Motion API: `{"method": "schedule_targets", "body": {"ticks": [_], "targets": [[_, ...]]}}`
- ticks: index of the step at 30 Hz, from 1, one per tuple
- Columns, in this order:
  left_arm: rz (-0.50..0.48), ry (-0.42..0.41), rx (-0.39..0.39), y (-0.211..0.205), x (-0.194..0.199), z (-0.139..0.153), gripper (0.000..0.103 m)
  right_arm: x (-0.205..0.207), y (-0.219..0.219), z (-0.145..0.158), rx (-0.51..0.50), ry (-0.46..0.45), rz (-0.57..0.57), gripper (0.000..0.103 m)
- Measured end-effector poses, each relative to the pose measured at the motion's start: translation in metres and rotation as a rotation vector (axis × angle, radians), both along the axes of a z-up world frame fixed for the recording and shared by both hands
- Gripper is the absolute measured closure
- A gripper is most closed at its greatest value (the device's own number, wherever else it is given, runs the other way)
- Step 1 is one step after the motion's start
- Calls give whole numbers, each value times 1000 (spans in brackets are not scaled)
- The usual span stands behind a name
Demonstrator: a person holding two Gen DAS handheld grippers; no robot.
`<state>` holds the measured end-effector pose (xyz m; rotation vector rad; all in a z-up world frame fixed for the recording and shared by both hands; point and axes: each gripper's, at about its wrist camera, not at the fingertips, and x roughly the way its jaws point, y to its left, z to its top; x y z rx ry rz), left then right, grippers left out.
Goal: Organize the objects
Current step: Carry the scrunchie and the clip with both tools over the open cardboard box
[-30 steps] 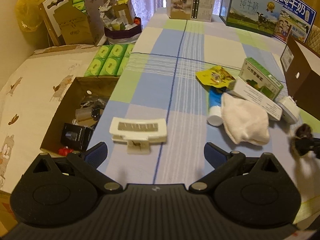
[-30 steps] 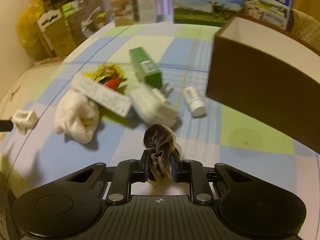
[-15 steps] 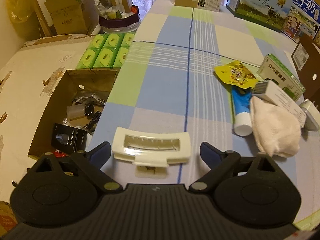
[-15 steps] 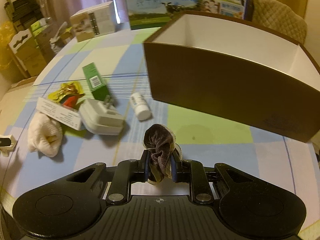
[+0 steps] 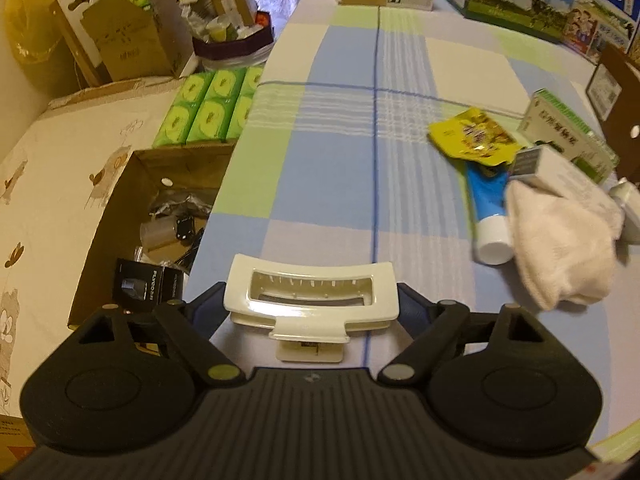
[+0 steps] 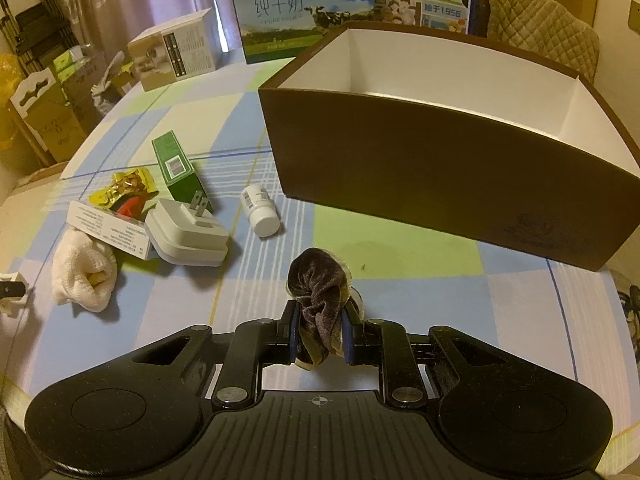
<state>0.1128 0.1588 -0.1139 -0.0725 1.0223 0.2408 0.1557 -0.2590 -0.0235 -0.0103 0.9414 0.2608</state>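
Note:
A white plastic hair clip (image 5: 312, 300) lies near the front edge of the checked tablecloth (image 5: 340, 176). My left gripper (image 5: 312, 310) is closed in on it, a finger against each end. In the right wrist view my right gripper (image 6: 319, 336) is shut on a dark brown velvet scrunchie (image 6: 320, 284), held above the cloth. The open brown box (image 6: 440, 168) with a white inside stands just ahead and to the right of it.
On the cloth lie a white sock (image 6: 84, 276), a plug adapter (image 6: 188, 232), a white bottle (image 6: 260, 212), a green carton (image 6: 178, 172), a yellow packet (image 5: 472, 138) and a blue tube (image 5: 488, 208). A cardboard box (image 5: 120, 208) of oddments sits beside the table's left edge.
My left gripper moved forward until the clip sat between its fingers, and the fingers closed inward. My right gripper carried the scrunchie rightward, toward the brown box.

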Motion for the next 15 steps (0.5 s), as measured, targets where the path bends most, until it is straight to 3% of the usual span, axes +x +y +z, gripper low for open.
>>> {"method": "schedule_targets", "body": {"ticks": [6,15], "targets": [[-69,-52,-17,-34,0,34,18,-2,-14,16,32,-11,-13,85],[-328,-149,-75,-142,40,94,18,1,-48,55,76,-62,-27,85]]}}
